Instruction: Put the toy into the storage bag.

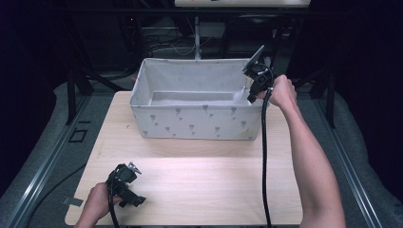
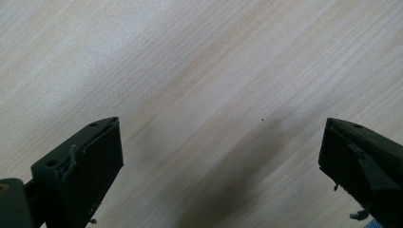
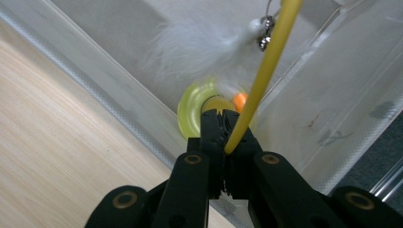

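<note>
A pale fabric bin [image 1: 190, 121] printed with small grey marks sits at the upper middle of the high view, on the far half of a light wooden table [image 1: 199, 180]. At the bin's upper right corner, the right gripper [image 1: 253, 91] is held by a hand [image 1: 283, 91] over the rim, its black cable hanging down the right side of the frame. In the right gripper view its fingers [image 3: 212, 124] are pressed together, pinching the end of a thin yellow stick [image 3: 266, 61] that runs up to the top of the frame. Beside the stick hang a white feather [image 3: 199, 47] and a small silver bell [image 3: 264, 42], and past the fingertips lies a yellow-green ring [image 3: 192, 111] with a bit of orange next to it, inside the bin. At the lower left of the high view, the left gripper [image 1: 127, 183] rests low over the table in the other hand [image 1: 97, 202]; in the left gripper view its fingers [image 2: 97, 156] are spread wide over bare wood, holding nothing.
</note>
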`<state>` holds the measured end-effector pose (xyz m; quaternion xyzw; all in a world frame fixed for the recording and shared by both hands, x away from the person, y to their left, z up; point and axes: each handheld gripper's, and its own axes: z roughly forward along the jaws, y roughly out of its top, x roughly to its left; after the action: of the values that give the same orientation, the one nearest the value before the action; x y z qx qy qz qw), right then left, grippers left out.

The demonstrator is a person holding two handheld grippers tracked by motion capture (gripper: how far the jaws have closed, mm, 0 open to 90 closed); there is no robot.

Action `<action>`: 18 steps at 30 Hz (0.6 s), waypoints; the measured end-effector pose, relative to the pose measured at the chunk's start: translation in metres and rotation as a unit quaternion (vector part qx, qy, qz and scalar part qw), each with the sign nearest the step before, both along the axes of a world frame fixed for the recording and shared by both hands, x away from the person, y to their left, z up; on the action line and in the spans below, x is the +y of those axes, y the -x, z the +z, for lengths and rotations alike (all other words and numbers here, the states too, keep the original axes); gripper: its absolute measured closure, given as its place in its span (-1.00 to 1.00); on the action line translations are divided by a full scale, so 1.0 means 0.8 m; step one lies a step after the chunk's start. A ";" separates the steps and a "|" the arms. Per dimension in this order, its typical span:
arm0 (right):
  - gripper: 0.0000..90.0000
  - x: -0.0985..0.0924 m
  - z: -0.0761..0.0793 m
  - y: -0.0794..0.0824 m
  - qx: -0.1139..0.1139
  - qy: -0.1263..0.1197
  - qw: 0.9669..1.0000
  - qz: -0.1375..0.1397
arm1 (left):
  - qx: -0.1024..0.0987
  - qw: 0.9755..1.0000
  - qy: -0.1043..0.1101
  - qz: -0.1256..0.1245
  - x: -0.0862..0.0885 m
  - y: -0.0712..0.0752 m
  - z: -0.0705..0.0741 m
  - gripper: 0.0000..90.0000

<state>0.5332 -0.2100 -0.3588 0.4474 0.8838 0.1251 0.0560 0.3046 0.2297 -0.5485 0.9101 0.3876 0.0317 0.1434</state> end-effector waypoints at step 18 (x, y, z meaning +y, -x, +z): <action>0.92 -0.002 -0.018 -0.005 0.022 -0.013 1.000 -0.002 | -0.001 1.000 0.002 -0.001 -0.001 0.001 0.000 -0.98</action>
<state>0.5374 -0.2120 -0.3735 0.4526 0.8821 0.1269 0.0313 0.3037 0.2289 -0.5484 0.9102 0.3866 0.0319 0.1453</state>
